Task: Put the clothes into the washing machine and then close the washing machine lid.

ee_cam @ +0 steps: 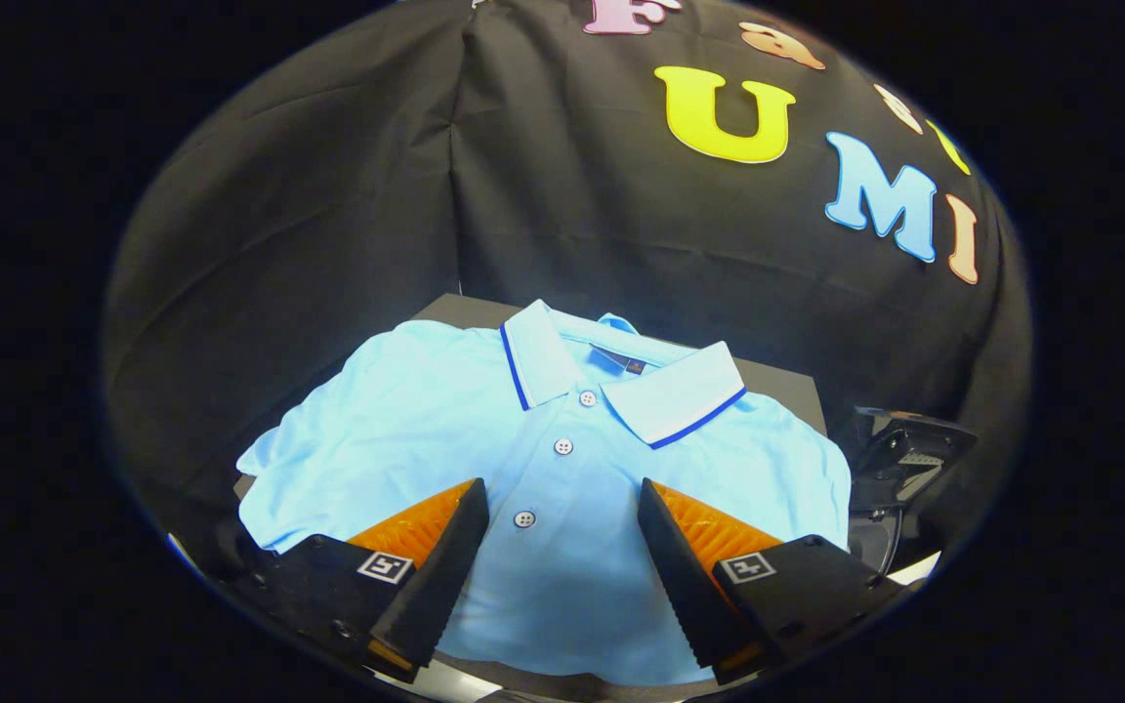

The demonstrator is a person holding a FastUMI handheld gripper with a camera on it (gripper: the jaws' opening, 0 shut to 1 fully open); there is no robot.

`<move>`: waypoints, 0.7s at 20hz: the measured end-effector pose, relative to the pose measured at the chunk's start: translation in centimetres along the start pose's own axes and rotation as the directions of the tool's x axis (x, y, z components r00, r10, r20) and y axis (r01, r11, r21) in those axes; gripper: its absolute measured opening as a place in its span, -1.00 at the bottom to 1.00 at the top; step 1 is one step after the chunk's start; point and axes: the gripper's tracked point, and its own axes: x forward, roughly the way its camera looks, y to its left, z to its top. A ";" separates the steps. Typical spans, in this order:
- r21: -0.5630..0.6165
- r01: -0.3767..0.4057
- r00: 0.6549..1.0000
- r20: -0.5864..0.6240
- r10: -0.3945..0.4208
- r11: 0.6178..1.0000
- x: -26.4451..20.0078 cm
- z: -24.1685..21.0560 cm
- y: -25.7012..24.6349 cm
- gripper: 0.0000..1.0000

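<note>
Right now the gripper (562, 532) is wide open and holds nothing. Its two fingers (445, 557) sit just above a light blue shirt (426, 420). The shirt lies flat on a dark table (782, 386), buttons up, its collar near the far edge. A dark machine part (899, 454) sits beside the table's right edge
</note>
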 end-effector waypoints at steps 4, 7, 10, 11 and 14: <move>-0.012 -0.026 0.999 -0.044 0.026 1.000 -0.3 0.0 1.1 0.73; -0.029 -0.053 0.997 -0.060 0.052 0.998 0.2 0.2 1.4 -0.43; -0.019 -0.067 0.997 -0.046 0.067 0.998 0.0 0.5 1.3 -0.90; -0.016 -0.076 0.996 -0.046 0.075 0.997 0.3 0.2 1.2 -0.91; 0.013 -0.103 0.994 -0.024 0.103 0.995 -0.3 0.9 1.0 -0.91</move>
